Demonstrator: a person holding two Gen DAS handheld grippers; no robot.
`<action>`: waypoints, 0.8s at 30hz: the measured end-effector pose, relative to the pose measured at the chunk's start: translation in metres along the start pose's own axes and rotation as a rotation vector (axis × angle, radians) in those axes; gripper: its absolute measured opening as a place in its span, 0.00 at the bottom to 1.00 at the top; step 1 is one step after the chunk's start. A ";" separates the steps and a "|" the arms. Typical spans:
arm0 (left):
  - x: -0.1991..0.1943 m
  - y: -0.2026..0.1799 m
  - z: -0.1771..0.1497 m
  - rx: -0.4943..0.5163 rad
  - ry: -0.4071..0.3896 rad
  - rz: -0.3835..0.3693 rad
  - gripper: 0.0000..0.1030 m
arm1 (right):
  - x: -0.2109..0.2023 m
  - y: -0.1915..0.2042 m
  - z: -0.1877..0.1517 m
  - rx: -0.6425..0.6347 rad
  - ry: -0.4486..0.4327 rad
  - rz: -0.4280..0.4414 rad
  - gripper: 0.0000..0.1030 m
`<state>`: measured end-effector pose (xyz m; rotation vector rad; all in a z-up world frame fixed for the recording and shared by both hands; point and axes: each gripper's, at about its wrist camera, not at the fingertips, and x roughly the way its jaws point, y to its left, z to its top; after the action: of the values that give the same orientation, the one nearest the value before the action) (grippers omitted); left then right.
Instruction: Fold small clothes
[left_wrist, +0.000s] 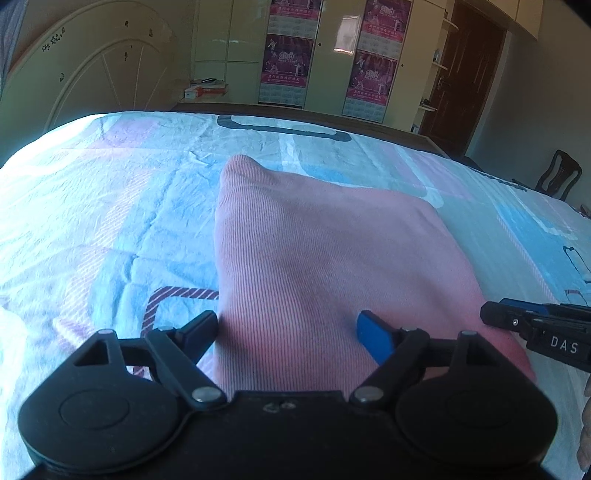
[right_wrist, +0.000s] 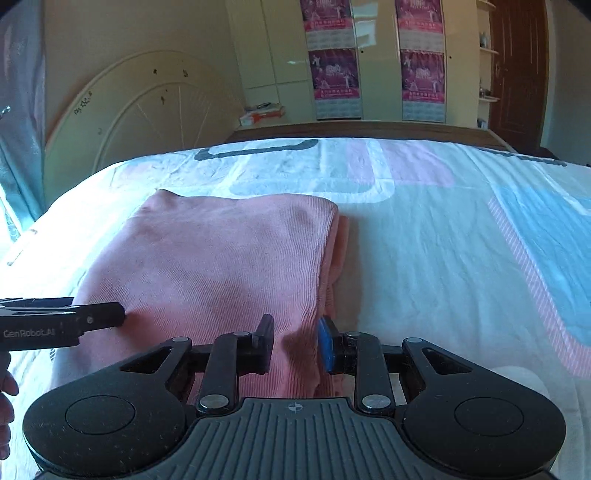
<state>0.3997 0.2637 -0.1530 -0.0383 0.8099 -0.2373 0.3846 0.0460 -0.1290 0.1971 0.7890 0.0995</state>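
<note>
**Folded pink garment on the bed, a gripper at each near corner**

Nearest in the left wrist view, the left gripper (left_wrist: 286, 330) stands with its jaws wide apart, one black finger and one blue-padded finger straddling the near left part of the pink ribbed garment (left_wrist: 325, 258). The cloth lies between the fingers, but they do not pinch it. At the right edge of the same view the tip of the other gripper reaches in over the garment's near right corner.

In the right wrist view, the right gripper (right_wrist: 295, 341) has its jaws much closer together, yet a gap shows between them. The garment's (right_wrist: 221, 266) near right edge runs through that gap; whether the pads press on the fabric cannot be told, though they look clear of it. A bit of a hand (right_wrist: 5, 406) shows at the left edge below the other gripper's arm.

The garment lies folded into a flat, roughly rectangular stack on the bed sheet (right_wrist: 443, 258), which is pale with blue, pink and white blocks. Extra layers peek out along the stack's right side.

Beyond the bed stand a cream headboard (right_wrist: 147, 110), a wardrobe bearing magenta calendar posters (right_wrist: 334, 74), and a dark wooden door (right_wrist: 517, 66).
</note>
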 end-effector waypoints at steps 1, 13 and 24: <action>-0.004 -0.002 -0.003 0.007 -0.003 0.003 0.79 | -0.006 0.003 -0.004 -0.013 -0.004 0.001 0.26; 0.002 -0.008 -0.031 0.036 0.059 0.028 0.90 | 0.009 -0.006 -0.036 0.010 0.107 -0.053 0.26; 0.009 -0.010 -0.031 -0.054 0.151 0.109 1.00 | 0.014 -0.018 -0.035 0.062 0.111 -0.020 0.27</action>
<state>0.3815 0.2533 -0.1795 -0.0273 0.9662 -0.1162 0.3702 0.0356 -0.1668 0.2433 0.9051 0.0674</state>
